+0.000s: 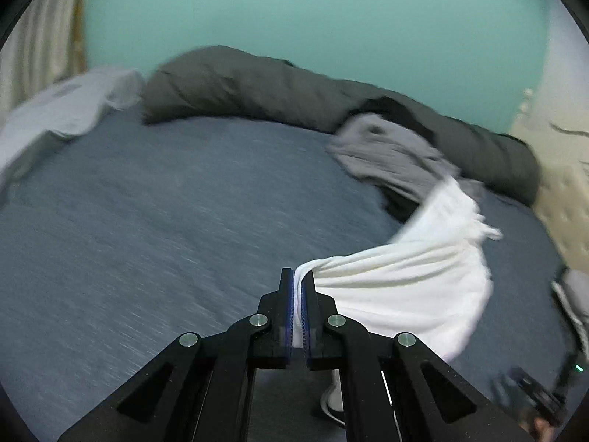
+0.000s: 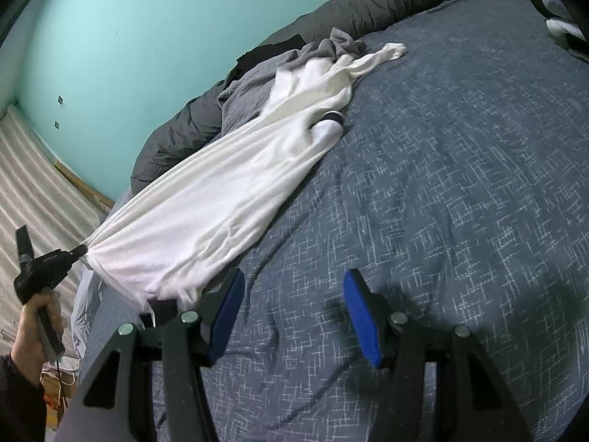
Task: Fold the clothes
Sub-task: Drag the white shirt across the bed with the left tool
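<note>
Left gripper fingers pinch the white garment's bunched edge.

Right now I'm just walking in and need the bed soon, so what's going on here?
A person is folding laundry on the blue patterned bedspread with two handheld grippers. The left gripper is shut on one end of a white cotton garment, pulling it taut away from a crumpled grey garment by the dark grey rolled duvet. The right gripper hangs open above the bedspread, holding nothing. No fold has been made yet.
</note>
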{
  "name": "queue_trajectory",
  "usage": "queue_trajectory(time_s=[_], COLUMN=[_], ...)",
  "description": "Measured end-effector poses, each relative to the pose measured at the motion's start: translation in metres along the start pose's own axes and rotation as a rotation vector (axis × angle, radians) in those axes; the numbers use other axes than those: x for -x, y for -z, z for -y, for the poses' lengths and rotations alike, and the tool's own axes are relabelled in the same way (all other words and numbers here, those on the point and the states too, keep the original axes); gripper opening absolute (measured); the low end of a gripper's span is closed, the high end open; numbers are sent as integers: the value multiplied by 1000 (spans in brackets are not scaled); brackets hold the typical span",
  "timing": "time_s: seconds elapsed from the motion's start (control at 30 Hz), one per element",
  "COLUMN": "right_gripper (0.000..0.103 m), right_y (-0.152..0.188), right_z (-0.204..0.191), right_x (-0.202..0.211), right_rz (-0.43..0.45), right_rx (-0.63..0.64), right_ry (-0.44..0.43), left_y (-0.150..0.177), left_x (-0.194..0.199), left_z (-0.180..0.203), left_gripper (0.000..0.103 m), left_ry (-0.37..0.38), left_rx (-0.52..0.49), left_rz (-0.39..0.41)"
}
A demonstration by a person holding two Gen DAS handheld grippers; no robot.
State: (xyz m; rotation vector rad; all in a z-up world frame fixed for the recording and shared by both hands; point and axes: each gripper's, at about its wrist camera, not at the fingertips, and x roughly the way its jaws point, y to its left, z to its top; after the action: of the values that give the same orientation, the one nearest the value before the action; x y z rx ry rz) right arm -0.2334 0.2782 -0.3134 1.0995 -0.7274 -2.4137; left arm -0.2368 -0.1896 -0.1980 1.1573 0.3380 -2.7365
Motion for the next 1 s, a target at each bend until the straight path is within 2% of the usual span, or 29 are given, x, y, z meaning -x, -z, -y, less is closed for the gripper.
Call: queue_trajectory(time_s=[0.1, 0.13, 0.2, 0.23, 0.27, 0.33, 0.47, 0.63, 0.73, 0.87, 0.9, 0.97, 1.0], right_gripper=[57, 57, 57, 57, 57, 57, 57, 57, 57, 57, 57, 57, 57], right_y=[1, 1, 1, 1, 1, 1, 3, 2, 1, 0, 0, 0, 0], right_z=[0, -1, -1, -1, -2, -2, -2, -1, 0, 3, 4, 5, 5], right_x=[-2, -2, -2, -3, -3, -4, -5, -5, -5, -5, -5, -6, -6], right_rz=[-7, -9, -11, -11, -11, -14, -19, -18, -19, -19, -19, -21, -21], right_rx=[2, 4, 7, 7, 7, 6, 4, 4, 1, -4, -8, -14, -15], right_ry=[2, 2, 3, 3, 3, 4, 5, 5, 5, 5, 5, 5, 5], left_y=[-14, -12, -5, -2, 2, 11, 41, 79, 93, 102, 101, 102, 104], left_x=[-9, -11, -12, -10, -9, -9, -20, -39, -56, -70, -72, -73, -72], left_z=[-24, -27, -27, -27, -23, -8, 49, 107, 128, 135, 134, 130, 129], left_gripper=[6, 7, 18, 30, 37, 40, 46, 58, 58, 55, 50, 13, 7], left_ry=[-76, -79, -84, -86, -73, -18, 178, 264, 266, 258, 257, 245, 246], left_rx=[31, 33, 35, 36, 36, 24, -89, -181, -234, -258, -256, -255, -257], left_rz=[-15, -26, -30, -27, -23, -35, -172, -276, -313, -336, -339, -344, -344])
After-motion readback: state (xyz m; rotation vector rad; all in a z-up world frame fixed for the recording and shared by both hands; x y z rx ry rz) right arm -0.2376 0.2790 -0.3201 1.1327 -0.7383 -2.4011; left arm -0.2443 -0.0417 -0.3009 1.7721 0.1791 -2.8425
